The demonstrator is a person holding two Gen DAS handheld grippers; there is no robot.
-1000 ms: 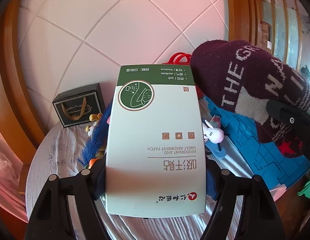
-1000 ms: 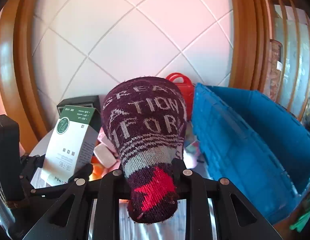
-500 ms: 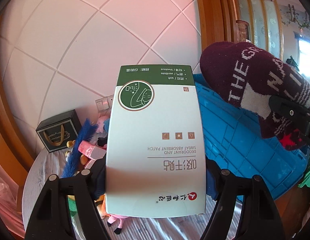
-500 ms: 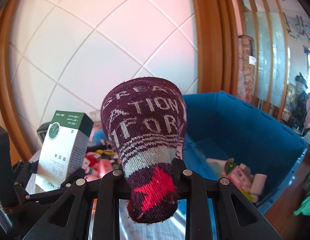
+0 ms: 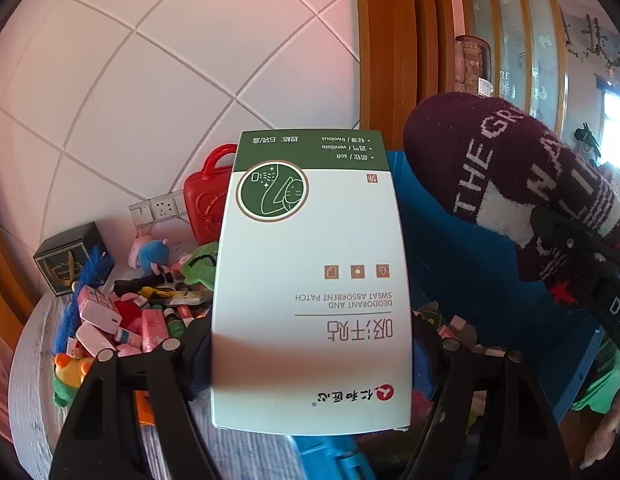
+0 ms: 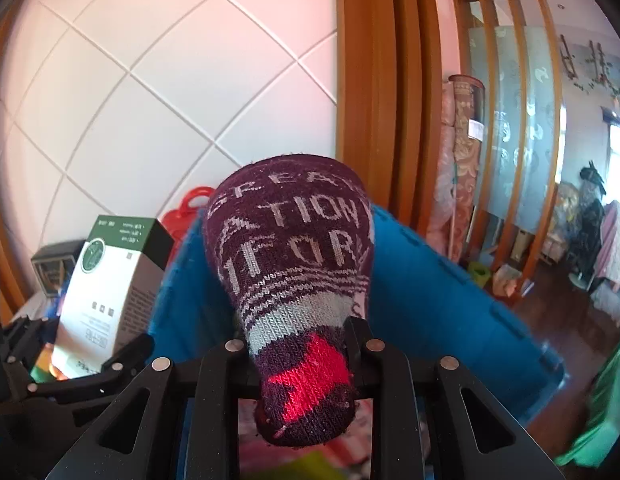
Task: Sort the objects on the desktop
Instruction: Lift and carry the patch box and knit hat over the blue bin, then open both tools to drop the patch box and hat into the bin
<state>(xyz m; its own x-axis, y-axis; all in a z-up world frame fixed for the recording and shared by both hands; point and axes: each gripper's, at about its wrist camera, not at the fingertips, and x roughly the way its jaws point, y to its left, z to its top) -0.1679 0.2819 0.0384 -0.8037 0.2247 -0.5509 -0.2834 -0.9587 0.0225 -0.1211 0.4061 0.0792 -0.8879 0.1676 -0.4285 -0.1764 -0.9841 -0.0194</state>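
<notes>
The white-and-green box [image 5: 310, 280] was clamped between the left gripper [image 5: 310, 344] jaws, the maroon sock [image 6: 298, 280] pinched in the right gripper [image 6: 306, 344]. Ahead of both jaws the blue bin [image 6: 429, 280] lay open, probably with room inside. The box could be caught on the bin's near rim if lowered early.

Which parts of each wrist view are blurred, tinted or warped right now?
Left wrist: box print is sharp; wall tile lines bow from the fisheye, with a pink cast; the window at the right edge is blown out. Right wrist: sock knit is sharp, clutter below the right gripper is blurred, and the corners are vignetted black.
</notes>
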